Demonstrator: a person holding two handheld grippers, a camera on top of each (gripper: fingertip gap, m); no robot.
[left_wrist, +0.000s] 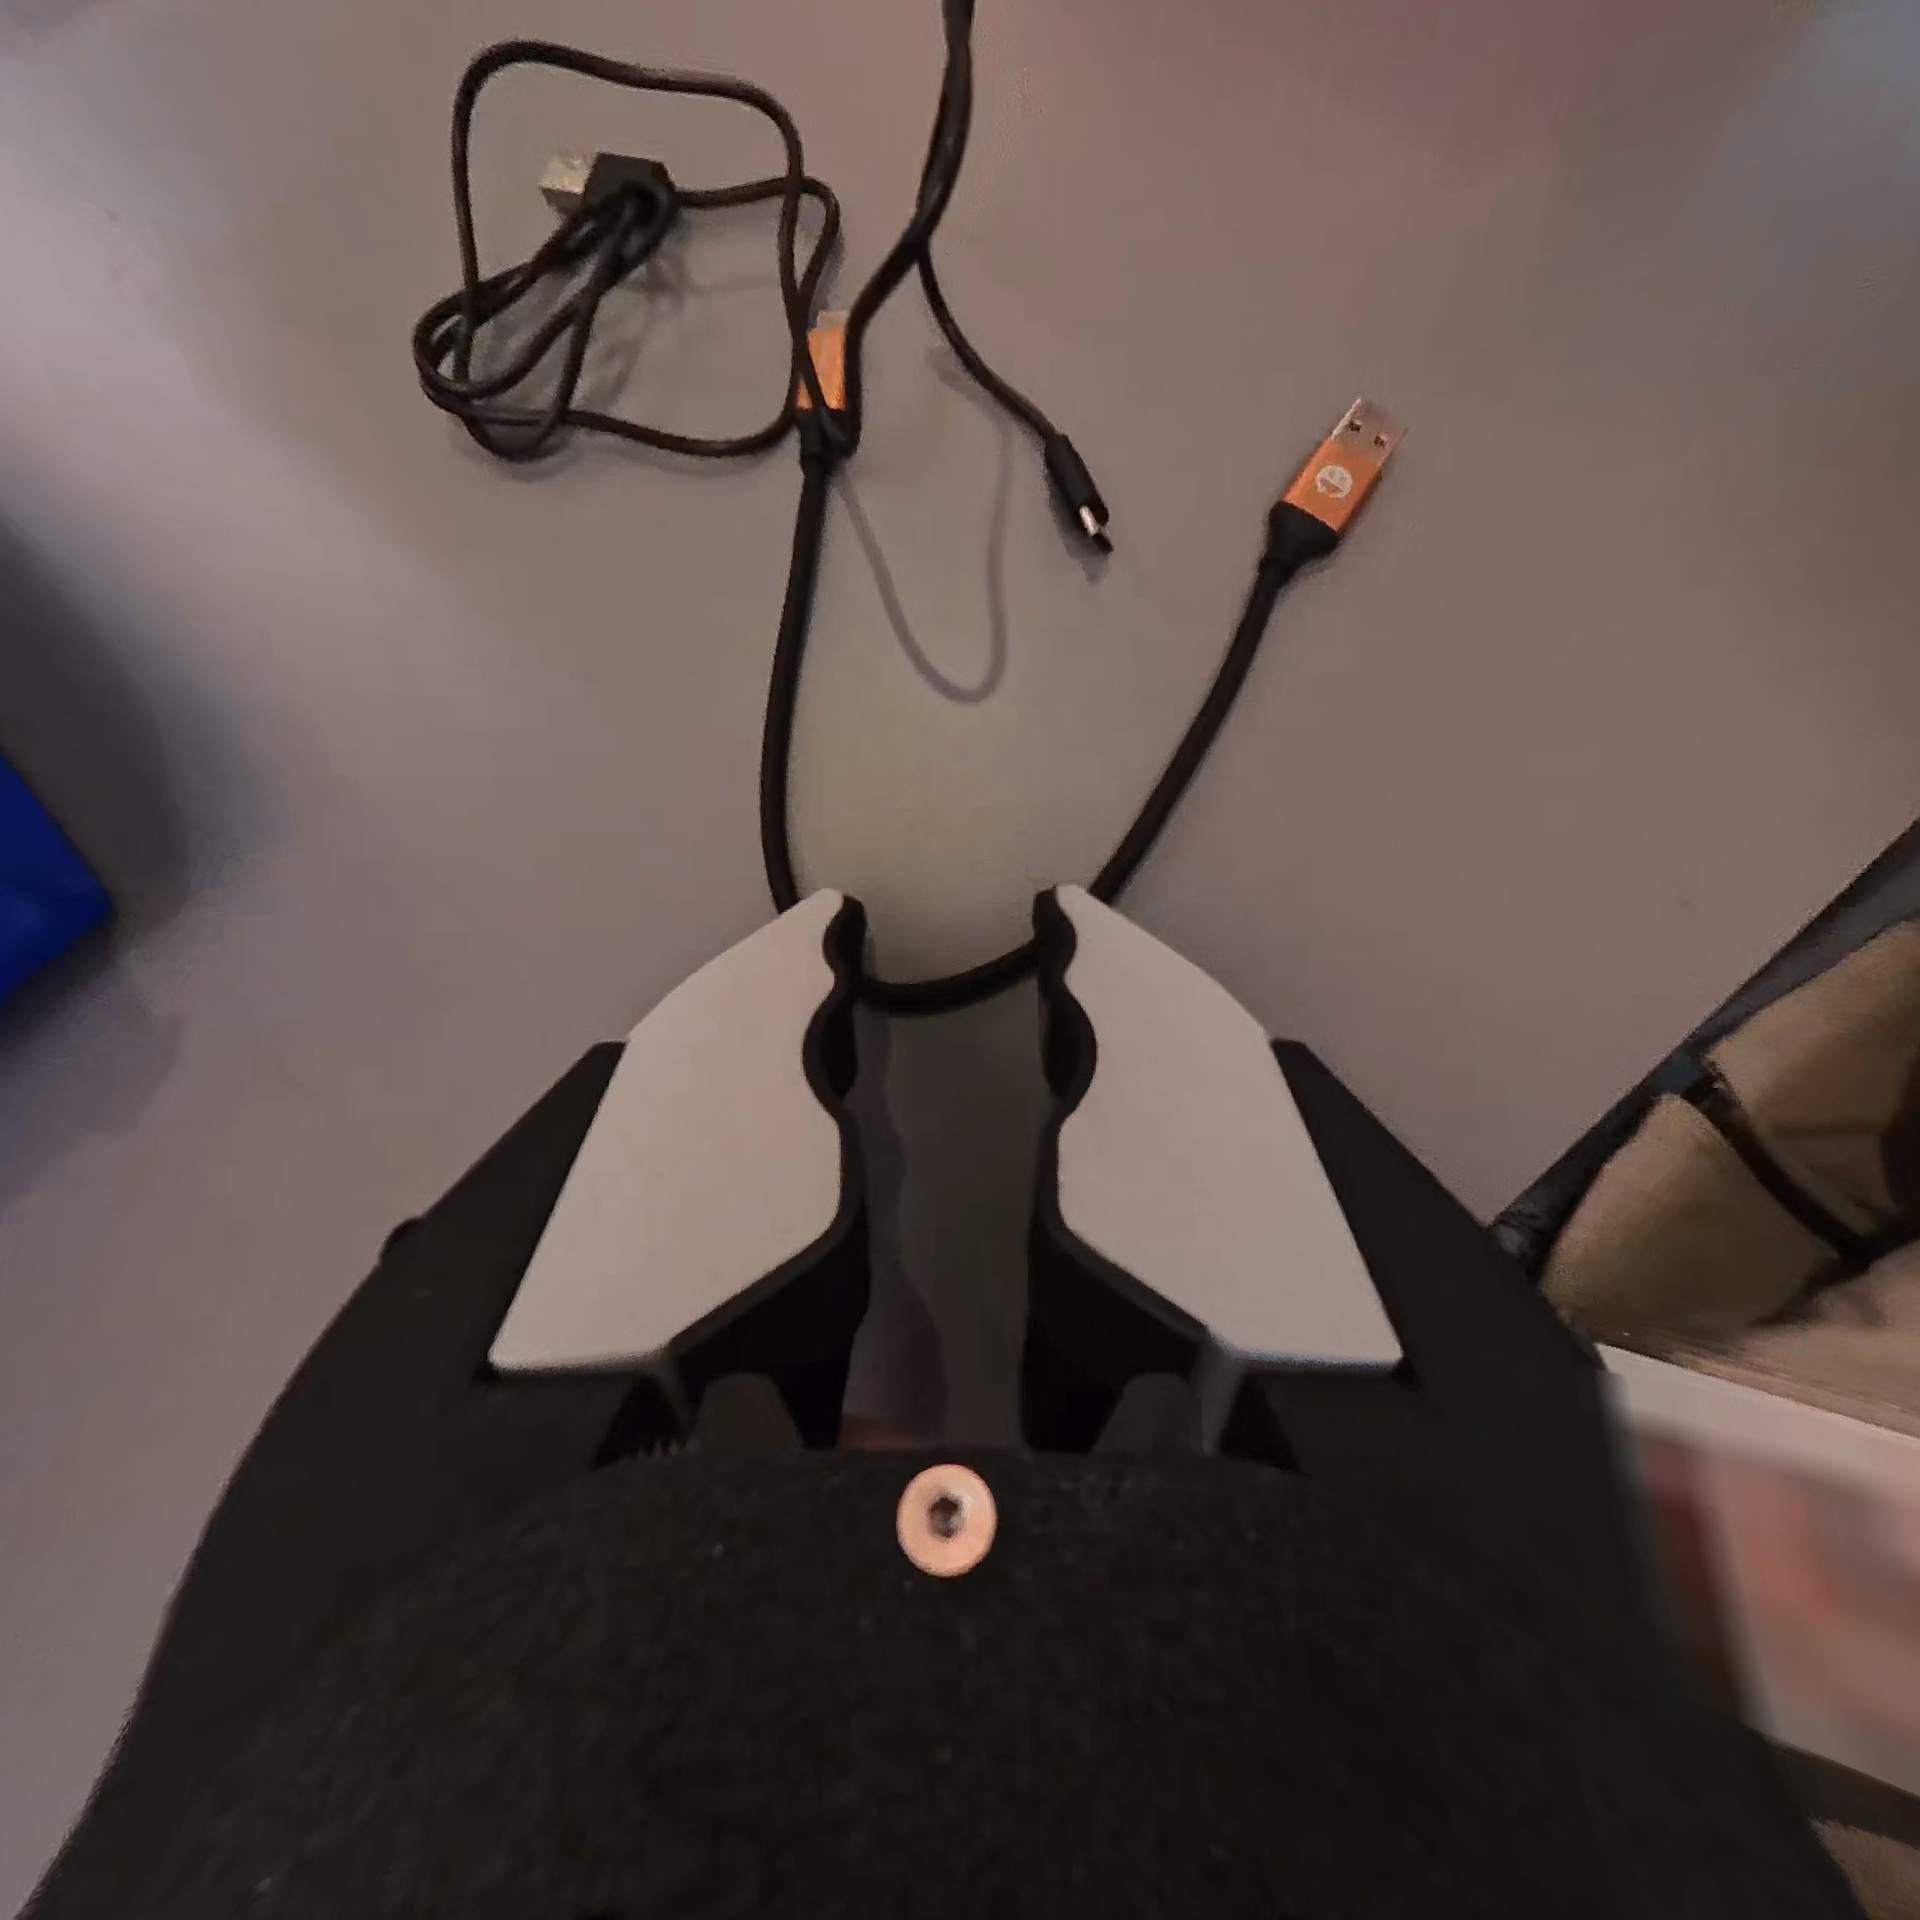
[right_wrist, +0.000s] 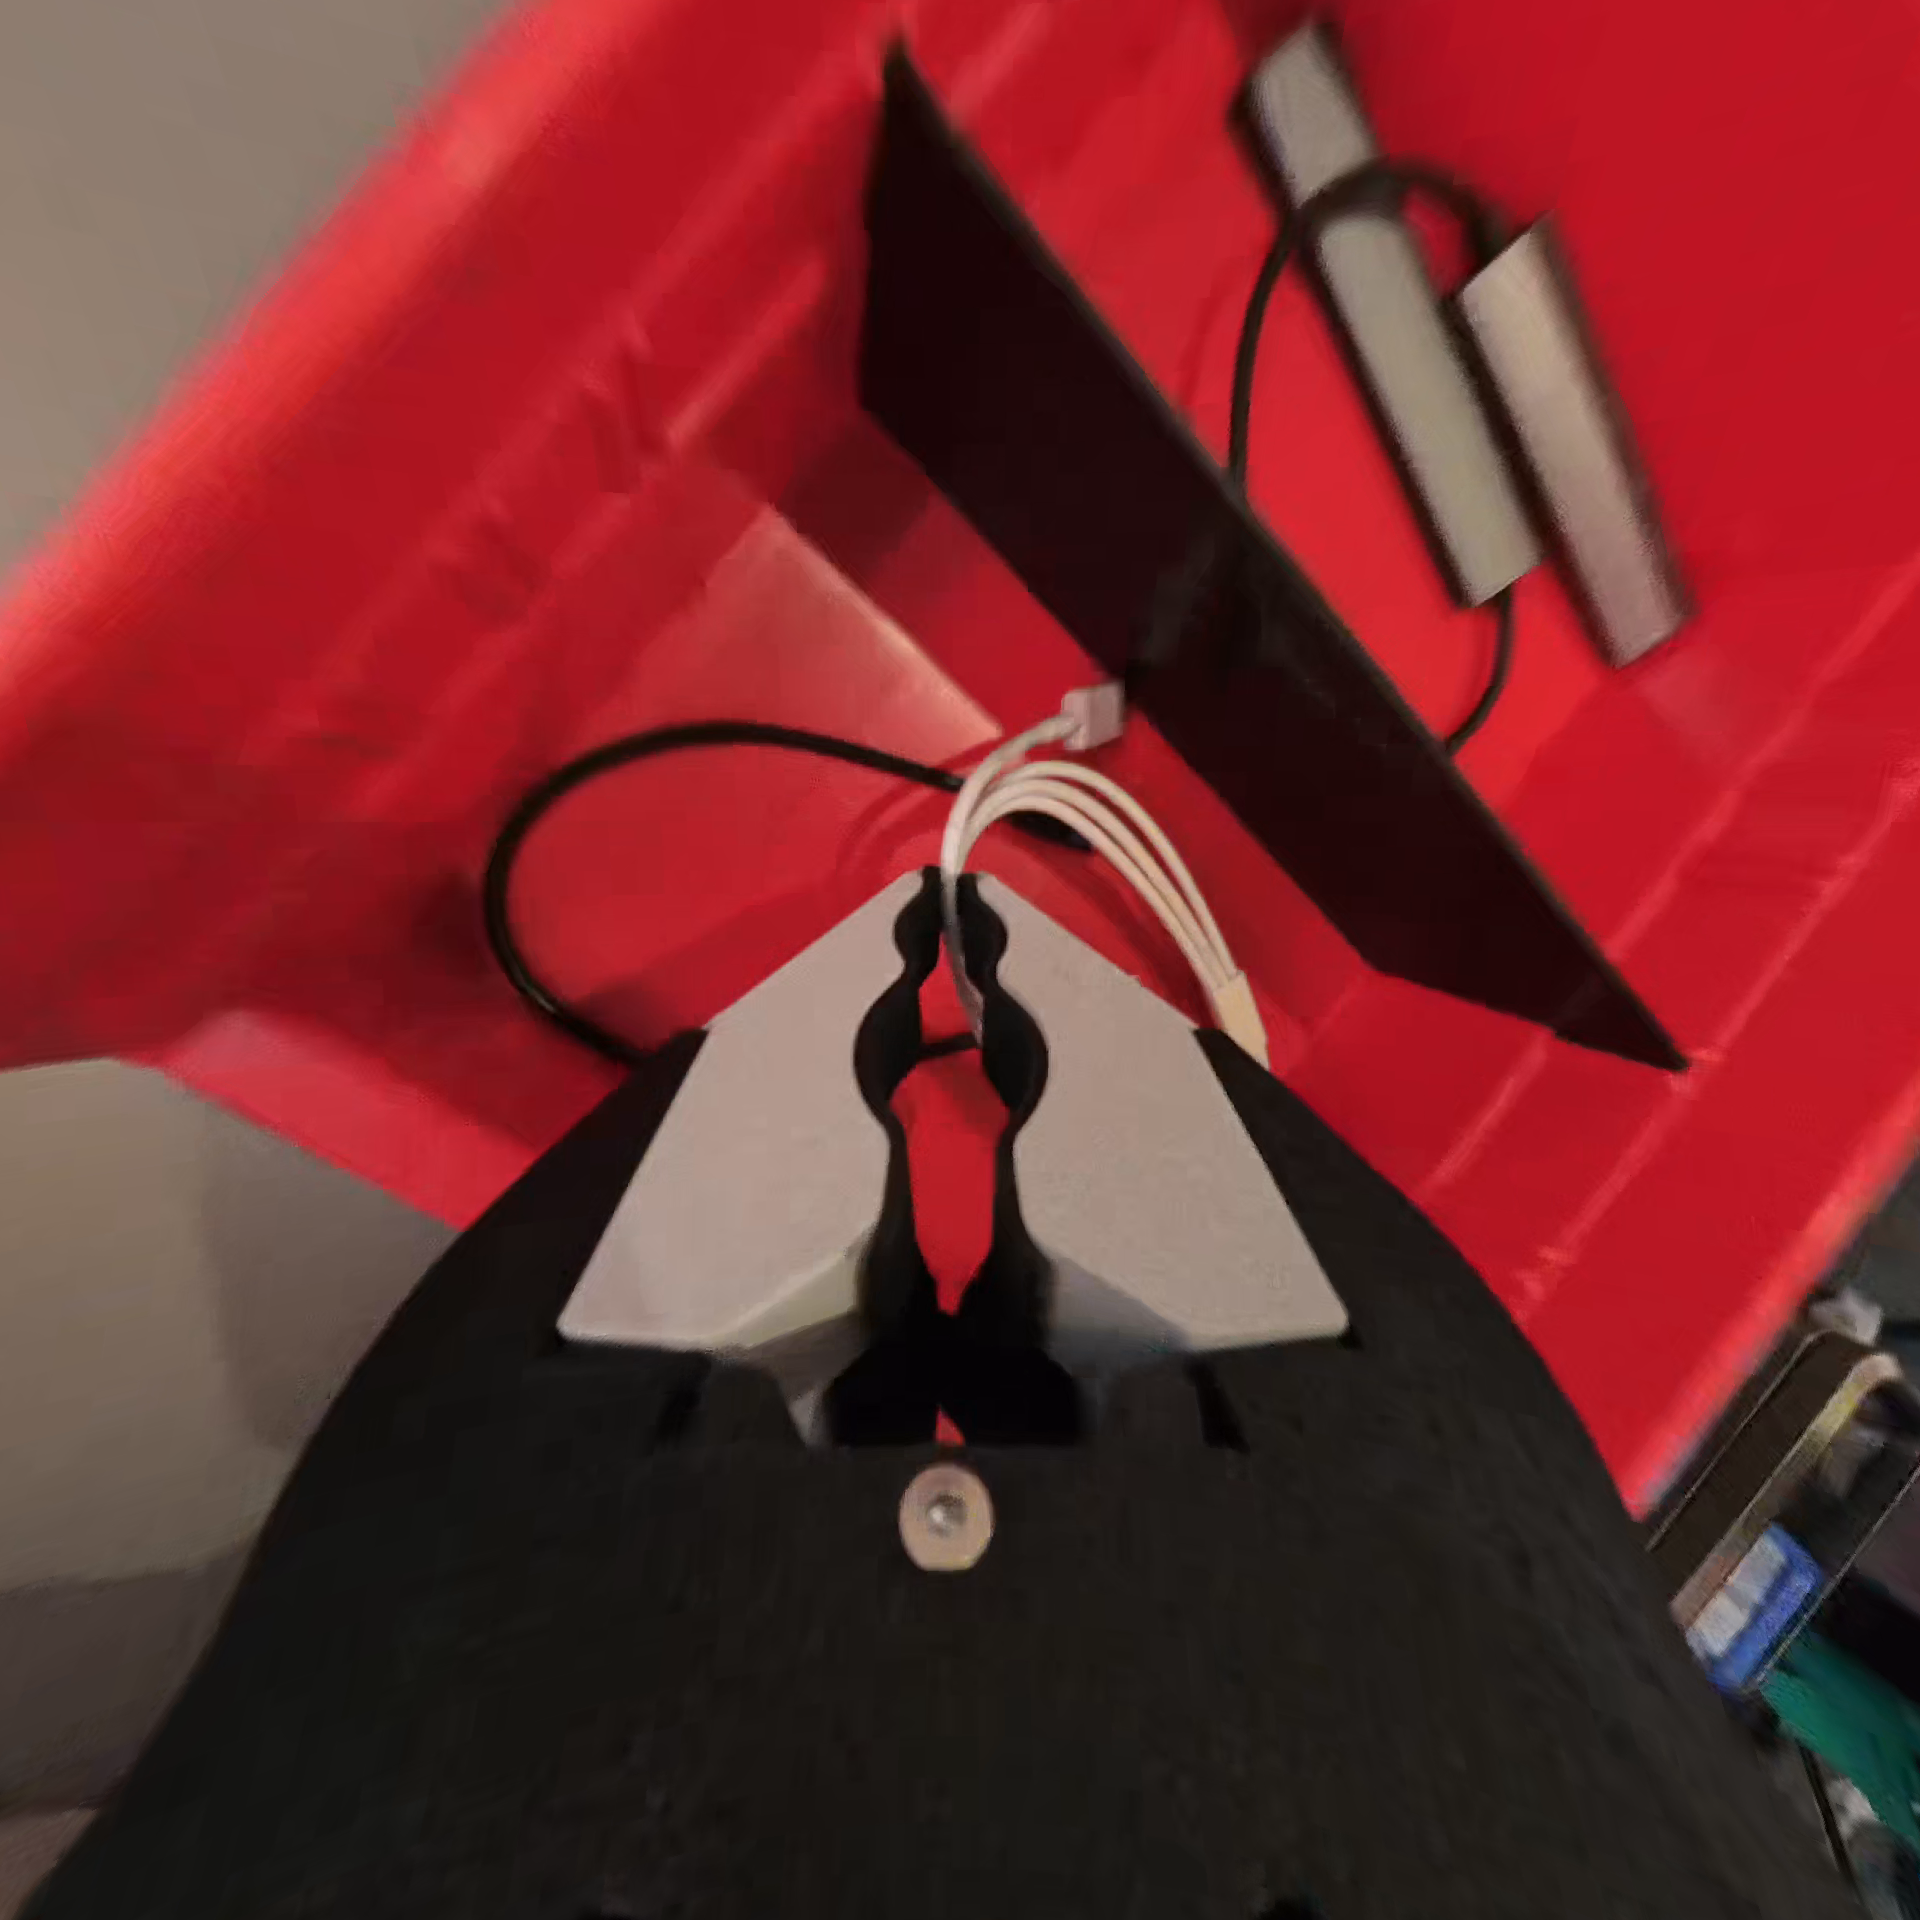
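Observation:
In the left wrist view my left gripper (left_wrist: 951, 914) is open just above a grey table (left_wrist: 312, 623). A black braided cable (left_wrist: 1195, 748) loops between its fingertips; both ends have orange plugs, one at the right (left_wrist: 1340, 473) and one farther off (left_wrist: 828, 364). In the right wrist view my right gripper (right_wrist: 949, 888) is shut at its tips on a white multi-strand cable (right_wrist: 1049, 790), held over a red bin (right_wrist: 520, 416). The bin holds a black divider panel (right_wrist: 1143, 520), two grey bar-shaped devices (right_wrist: 1392, 364) and a black cable (right_wrist: 540, 831).
A coiled black cable (left_wrist: 582, 270) and a thin black cable with a small plug (left_wrist: 1081, 499) lie farther off on the table. A blue object (left_wrist: 42, 883) is at the left edge, a tan fabric bag (left_wrist: 1714, 1143) at the right. Clutter (right_wrist: 1787, 1558) sits beside the bin. Some 40 cm of space lies between my two pairs of fingers.

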